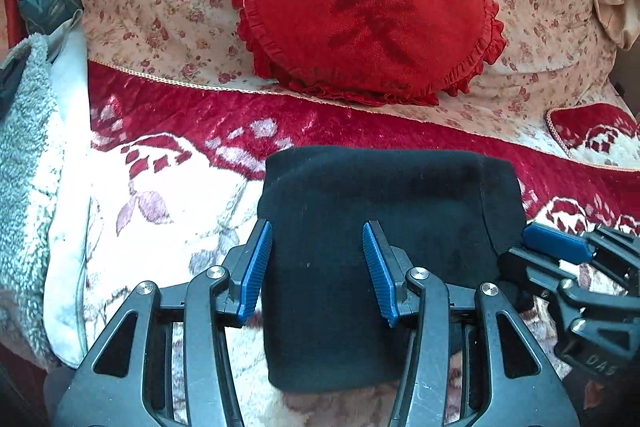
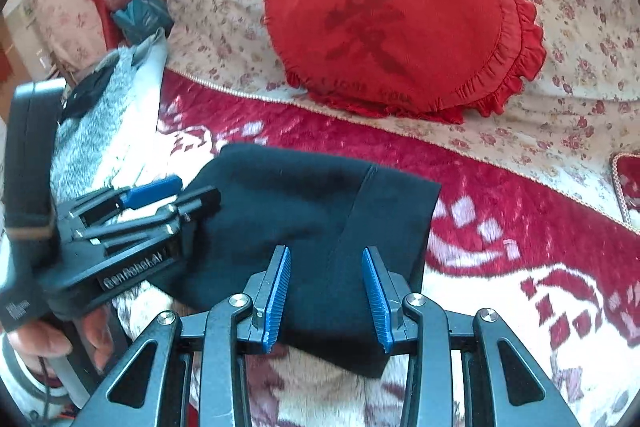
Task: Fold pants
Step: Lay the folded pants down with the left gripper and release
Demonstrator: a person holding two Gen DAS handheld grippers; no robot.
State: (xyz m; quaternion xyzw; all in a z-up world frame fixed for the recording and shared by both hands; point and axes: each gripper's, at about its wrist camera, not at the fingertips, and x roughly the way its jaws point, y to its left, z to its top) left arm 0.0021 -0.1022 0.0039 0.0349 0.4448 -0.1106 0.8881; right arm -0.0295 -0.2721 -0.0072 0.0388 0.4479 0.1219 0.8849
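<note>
Pants (image 1: 372, 227): black, folded into a compact bundle on the red-and-white blanket (image 1: 168, 163)
Left tongs (image 1: 318, 267): spread above the bundle, pinching nothing
Right tongs (image 2: 326, 291): spread over its near edge, empty
Heart pillow (image 1: 360, 7): behind

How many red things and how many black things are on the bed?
Red: 3, the heart pillow, the red and white blanket and a small red cushion at the right edge
Black: 1, the folded pants
Total: 4
</note>
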